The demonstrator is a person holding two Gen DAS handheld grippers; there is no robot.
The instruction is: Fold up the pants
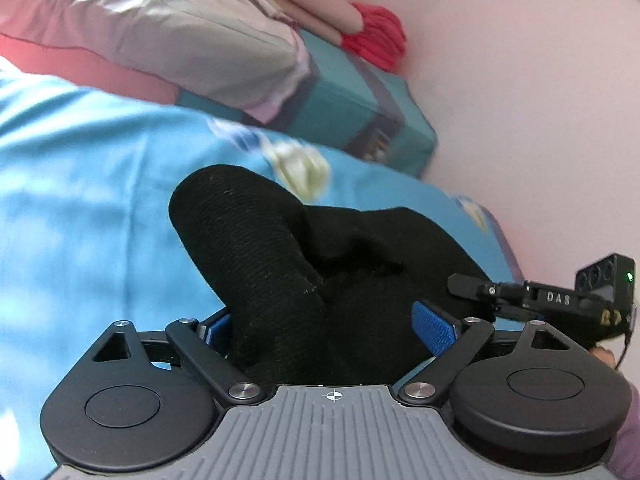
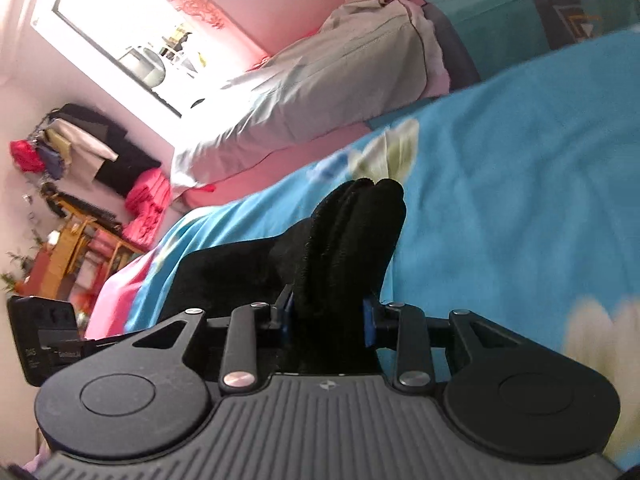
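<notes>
The black knit pants (image 1: 280,248) are bunched up over a bright blue floral bed sheet (image 1: 80,184). My left gripper (image 1: 324,328) is shut on a thick fold of the pants, its blue pads (image 1: 434,330) pressed against the fabric on both sides. My right gripper (image 2: 330,320) is shut on another bunched edge of the same pants (image 2: 352,232), which stick up between the fingers. The right gripper body shows at the right edge of the left wrist view (image 1: 560,300).
A grey-white pillow (image 1: 168,36) and a teal folded blanket (image 1: 360,96) lie at the head of the bed. A pink wall (image 1: 540,100) borders the bed. A window (image 2: 132,28), hanging clothes (image 2: 88,144) and a wooden shelf (image 2: 68,252) stand beyond the bed.
</notes>
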